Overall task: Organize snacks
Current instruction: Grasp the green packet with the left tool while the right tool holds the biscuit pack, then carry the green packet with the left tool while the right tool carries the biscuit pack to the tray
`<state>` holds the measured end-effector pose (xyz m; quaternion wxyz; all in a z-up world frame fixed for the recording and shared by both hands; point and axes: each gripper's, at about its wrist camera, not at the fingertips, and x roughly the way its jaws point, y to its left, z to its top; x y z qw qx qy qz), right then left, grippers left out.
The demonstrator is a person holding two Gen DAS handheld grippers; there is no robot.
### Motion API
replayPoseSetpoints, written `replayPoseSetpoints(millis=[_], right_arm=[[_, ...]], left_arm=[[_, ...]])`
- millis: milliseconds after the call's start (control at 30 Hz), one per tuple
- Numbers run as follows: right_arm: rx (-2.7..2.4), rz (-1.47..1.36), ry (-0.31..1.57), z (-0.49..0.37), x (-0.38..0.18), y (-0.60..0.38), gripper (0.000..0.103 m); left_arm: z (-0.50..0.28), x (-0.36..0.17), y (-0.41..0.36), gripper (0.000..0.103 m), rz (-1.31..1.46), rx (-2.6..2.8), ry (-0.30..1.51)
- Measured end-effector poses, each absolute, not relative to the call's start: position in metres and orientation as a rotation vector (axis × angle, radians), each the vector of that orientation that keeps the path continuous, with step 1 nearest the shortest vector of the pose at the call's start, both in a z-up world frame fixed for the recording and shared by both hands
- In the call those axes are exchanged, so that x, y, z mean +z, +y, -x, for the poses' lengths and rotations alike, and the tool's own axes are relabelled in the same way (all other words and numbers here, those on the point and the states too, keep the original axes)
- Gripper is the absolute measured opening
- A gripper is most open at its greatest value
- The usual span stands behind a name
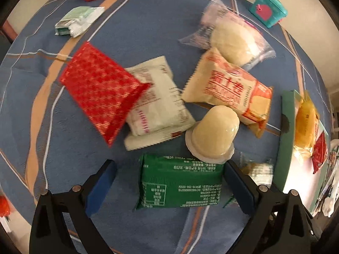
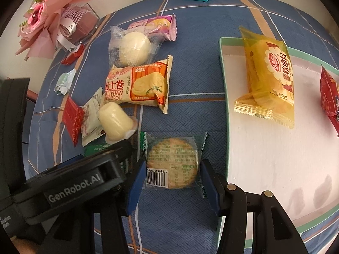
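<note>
My left gripper [image 1: 169, 169] points down and straddles a green snack packet [image 1: 180, 182] on the blue cloth. Its right pad is at the packet's edge, while a gap shows at the left pad, so it is open. In the right wrist view my right gripper [image 2: 172, 165] is shut on a clear round-cracker packet [image 2: 173, 165], with both blue pads against its wrapper edges. A white tray with a green rim [image 2: 222, 105] lies to the right. It holds a yellow bread packet [image 2: 269, 80] and a red packet [image 2: 330, 97]. The left gripper's black body [image 2: 74, 186] fills the lower left of that view.
Loose snacks lie beyond the green packet: a jelly cup [image 1: 214, 135], a Swiss roll packet [image 1: 228, 89], a white packet [image 1: 156, 101], a red packet [image 1: 99, 91] and a wrapped bun [image 1: 233, 40]. A teal box [image 1: 268, 8] and a pink bouquet [image 2: 48, 17] stand at the far edge.
</note>
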<state>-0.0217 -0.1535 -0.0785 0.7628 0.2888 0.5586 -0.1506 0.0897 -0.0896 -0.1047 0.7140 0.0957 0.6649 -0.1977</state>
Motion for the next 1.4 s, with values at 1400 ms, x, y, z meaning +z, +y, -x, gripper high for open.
replayPoseSetpoints(millis=[1400], right_arm=[[-0.319, -0.677, 1.006, 0.047, -0.001, -0.167, 0.054]], left_arm=[[-0.083, -0.01, 0.008, 0.066, 0.036, -0.487, 1.277]])
